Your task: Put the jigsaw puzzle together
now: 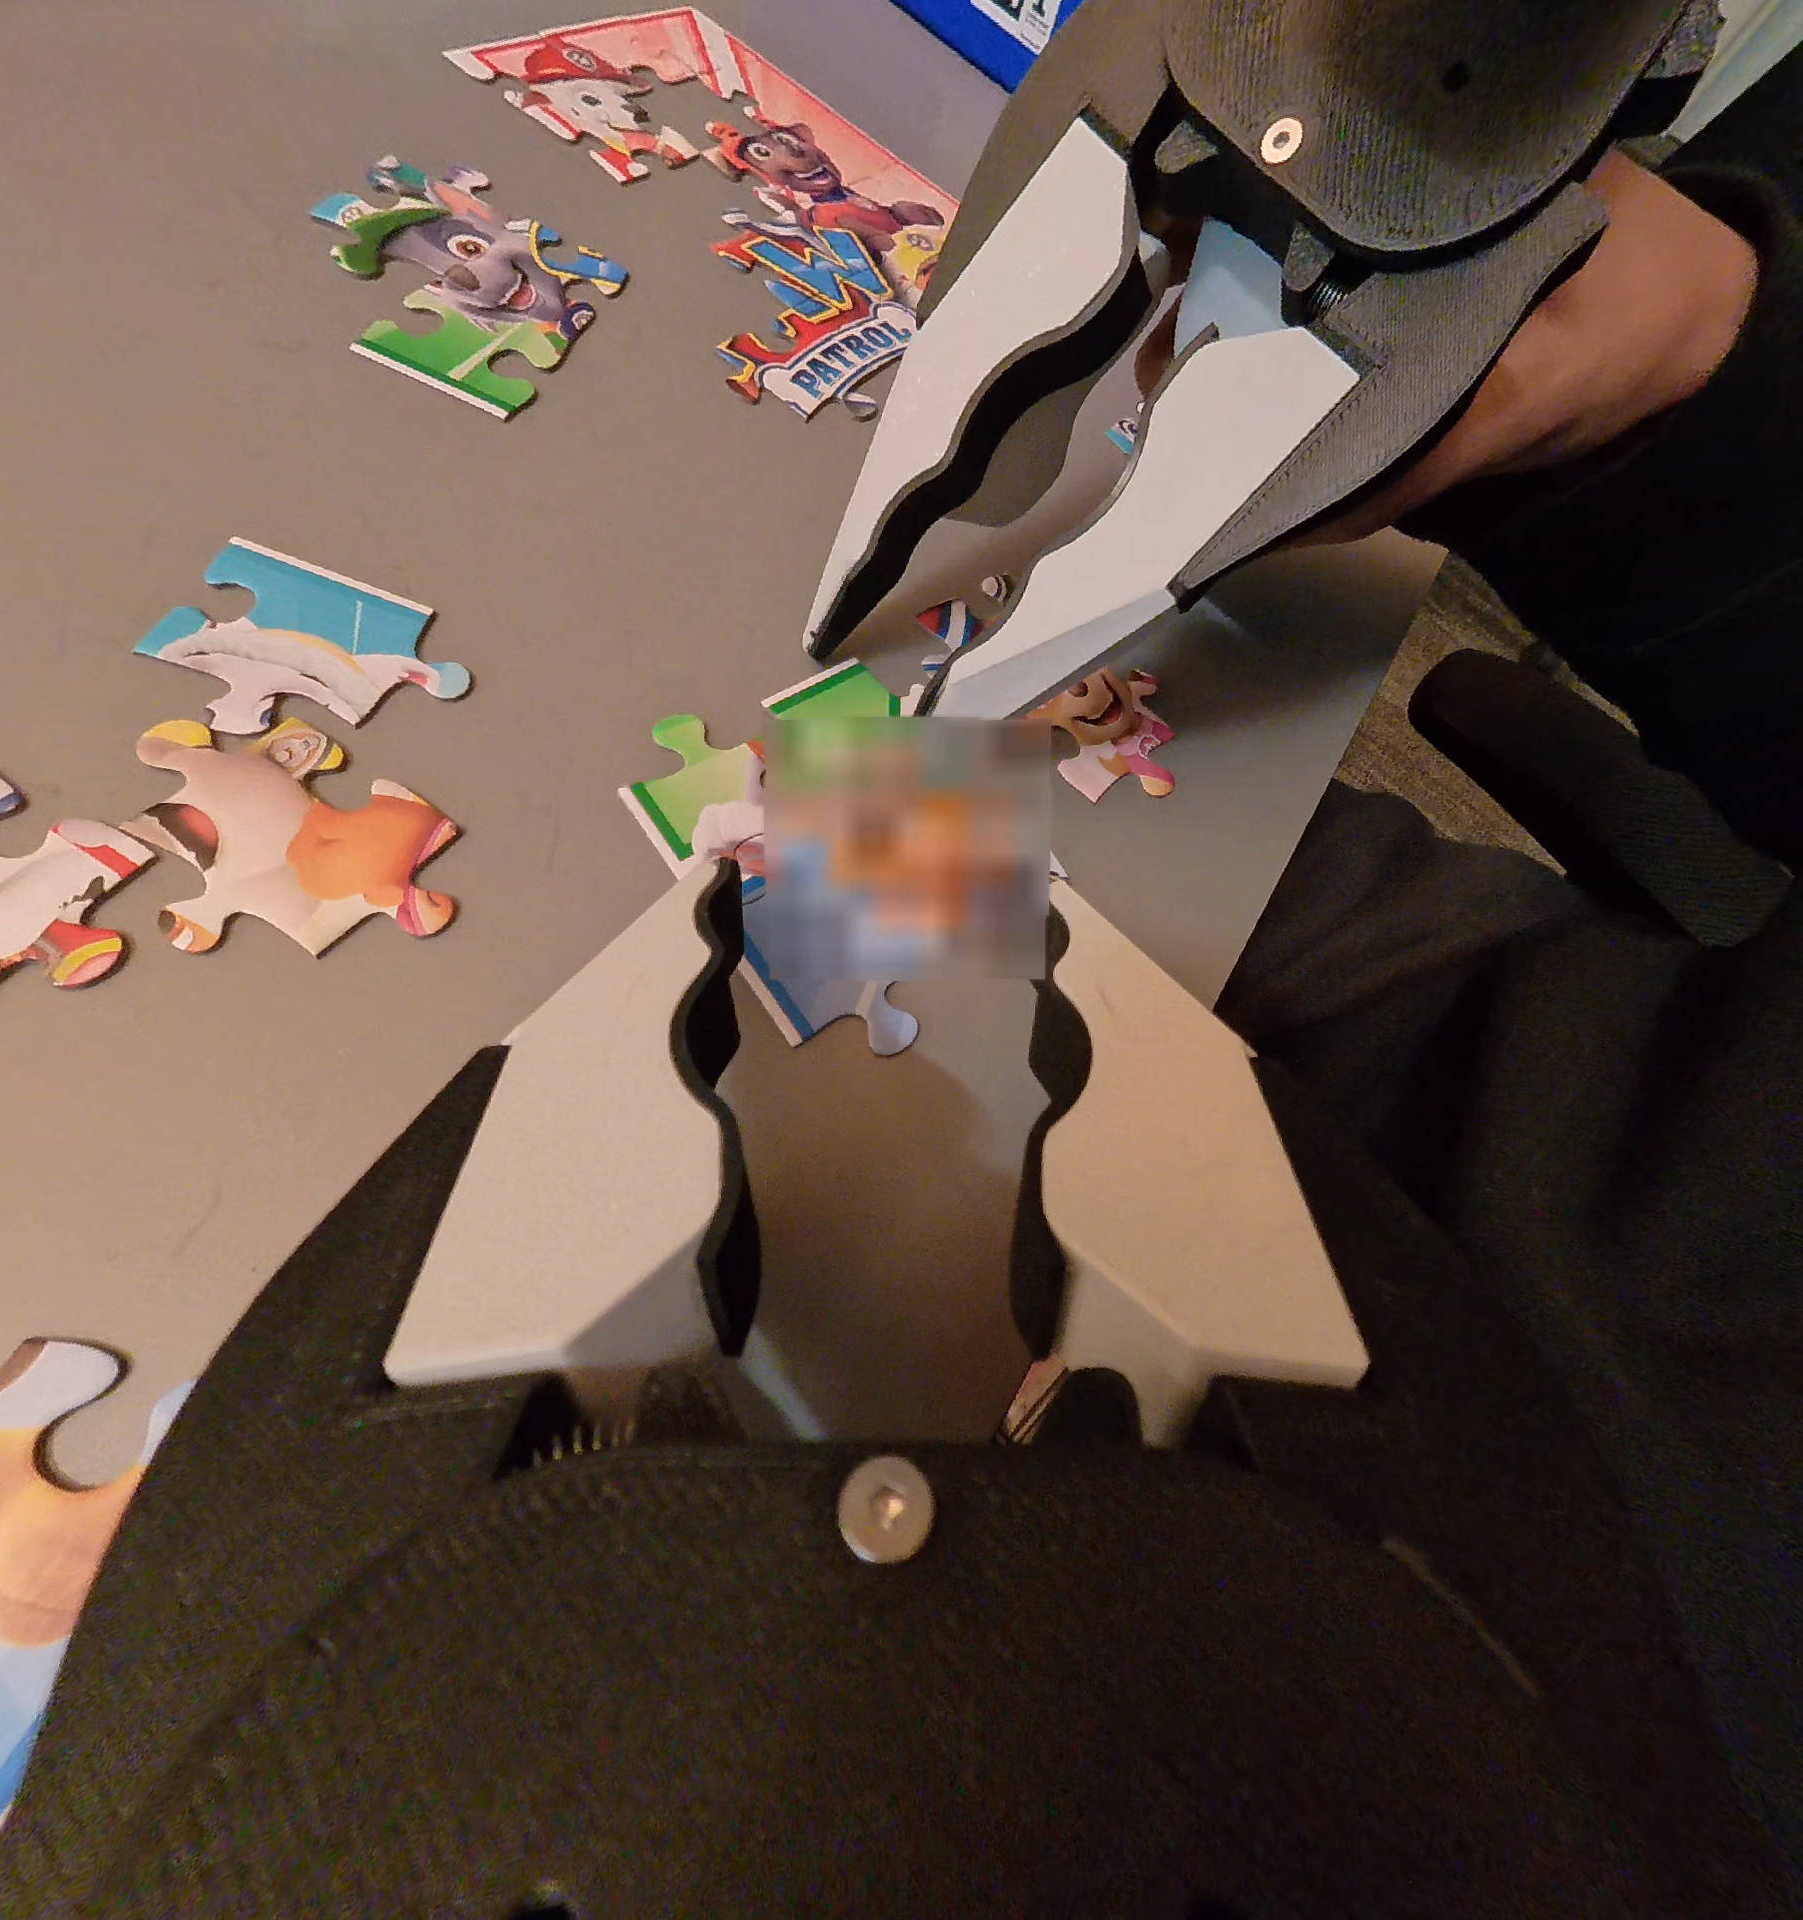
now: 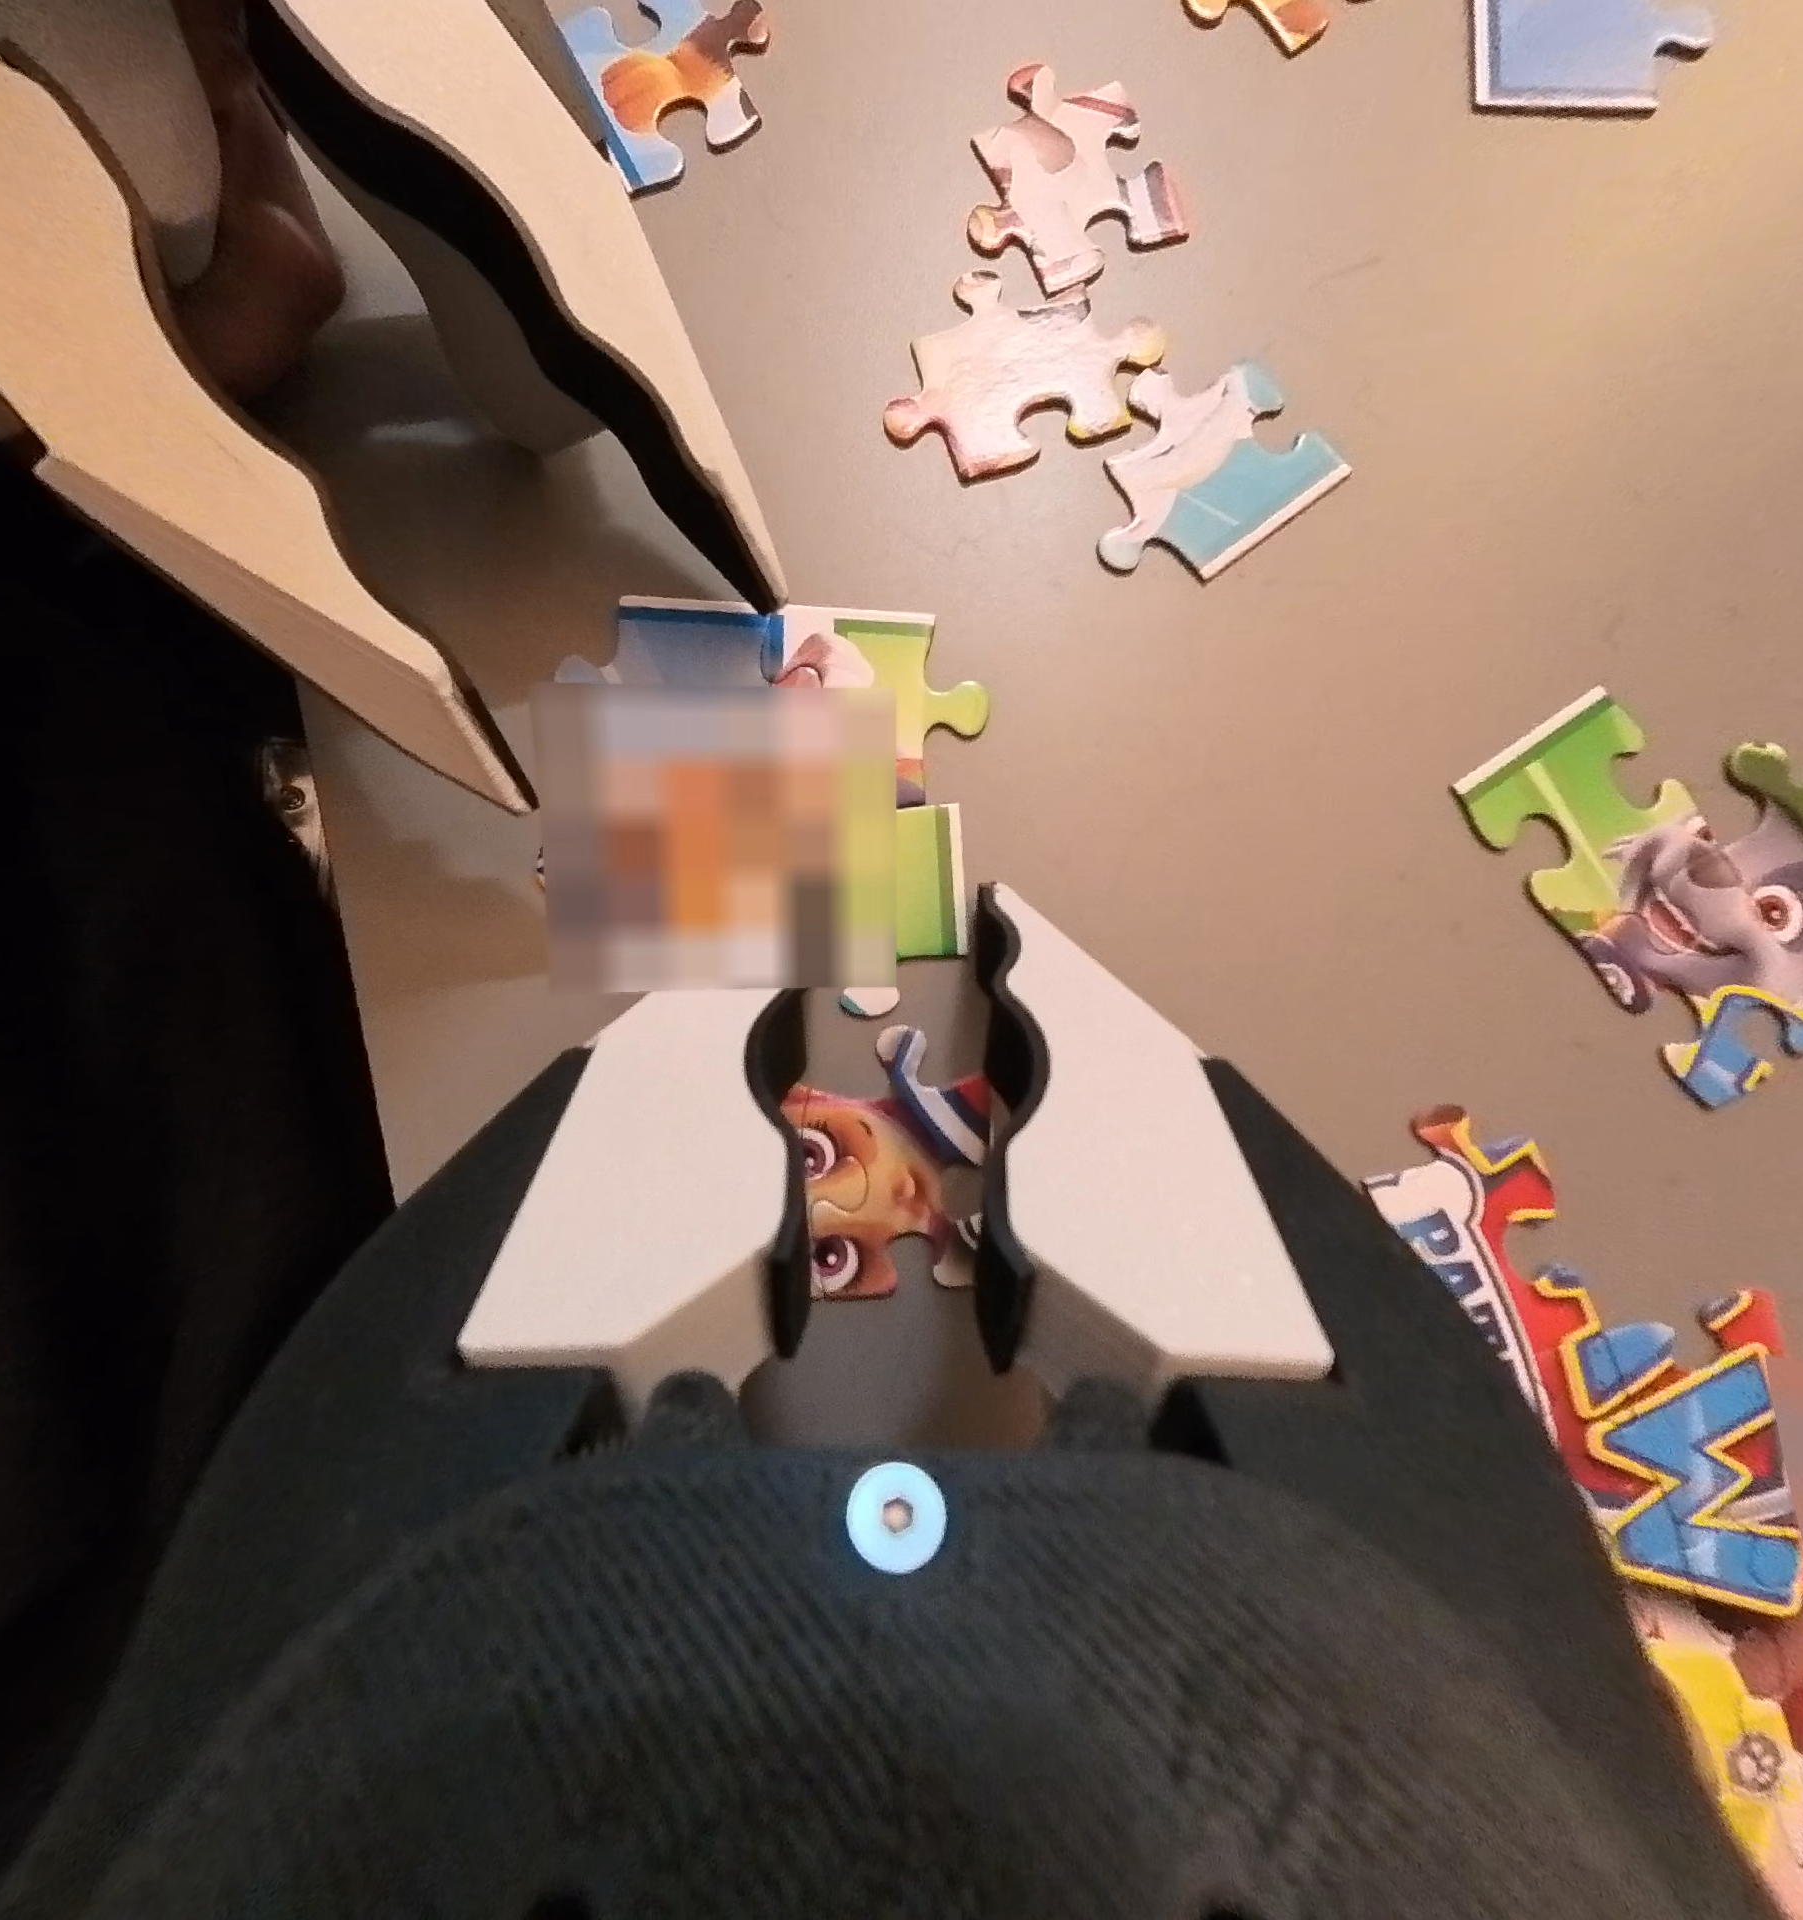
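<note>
Two claws meet over one small cluster point(image 1: 689, 800) of joined pieces with green and blue borders, lying flat on the table point(image 1: 564, 520). Part of it is hidden by a blurred patch.

Your left claw point(image 1: 886, 894) stands wide open and holds nothing. The cluster lies just ahead of its tips and partly between them, and neither pad presses on it.

Your right claw point(image 1: 881, 665) comes in from the far side, tips pointed down at the cluster's far edge. Its jaws are partly open and, as far as I can tell, grip nothing. A loose pup piece point(image 2: 866, 1184) lies flat on the table beneath its fingers and shows through the gap between them. It sits just beside the cluster without being joined to it.

The table edge runs close on the right of your left claw, with a dark lap and chair below it. Further pieces lie well off to that claw's left, and a grey-pup group point(image 1: 471, 281) and a logo group point(image 1: 824, 301) sit far ahead.

I see three risks:
- The claws are nearly tip to tip, so a small drift could knock one against the other.
- A tip dragged across the cluster could pop its joints or lift a corner.
- The pup piece lies near the edge, so a sideways push could send it off the table.
</note>
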`<state>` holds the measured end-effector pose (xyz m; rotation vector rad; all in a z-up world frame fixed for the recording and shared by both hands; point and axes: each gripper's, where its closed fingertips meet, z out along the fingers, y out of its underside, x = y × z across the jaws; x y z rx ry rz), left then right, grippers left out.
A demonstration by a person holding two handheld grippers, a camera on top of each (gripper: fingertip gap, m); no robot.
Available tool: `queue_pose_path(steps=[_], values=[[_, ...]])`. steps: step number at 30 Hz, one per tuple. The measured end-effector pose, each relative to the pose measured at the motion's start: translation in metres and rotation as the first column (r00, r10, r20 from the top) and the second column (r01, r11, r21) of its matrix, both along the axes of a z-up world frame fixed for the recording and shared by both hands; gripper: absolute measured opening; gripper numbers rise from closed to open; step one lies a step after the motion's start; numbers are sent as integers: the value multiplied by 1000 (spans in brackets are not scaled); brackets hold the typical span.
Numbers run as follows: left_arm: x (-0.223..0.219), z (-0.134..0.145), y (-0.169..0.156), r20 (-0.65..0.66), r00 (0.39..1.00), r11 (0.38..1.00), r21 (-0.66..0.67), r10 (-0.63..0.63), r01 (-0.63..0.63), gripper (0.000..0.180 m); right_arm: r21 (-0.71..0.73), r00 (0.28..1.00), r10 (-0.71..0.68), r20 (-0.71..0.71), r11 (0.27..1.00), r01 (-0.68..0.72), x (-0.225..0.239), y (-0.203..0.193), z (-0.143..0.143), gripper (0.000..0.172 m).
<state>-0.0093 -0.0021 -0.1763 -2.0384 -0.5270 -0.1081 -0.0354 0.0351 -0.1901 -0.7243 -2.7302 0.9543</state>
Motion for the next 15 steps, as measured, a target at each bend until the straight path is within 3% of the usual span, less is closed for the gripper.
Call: queue_pose_path(steps=[15], values=[[0, 0, 0, 3, 1000, 1000, 1, 1, -1, 52, 6, 997, -80, -9, 997, 80, -3, -1, 1, 31]])
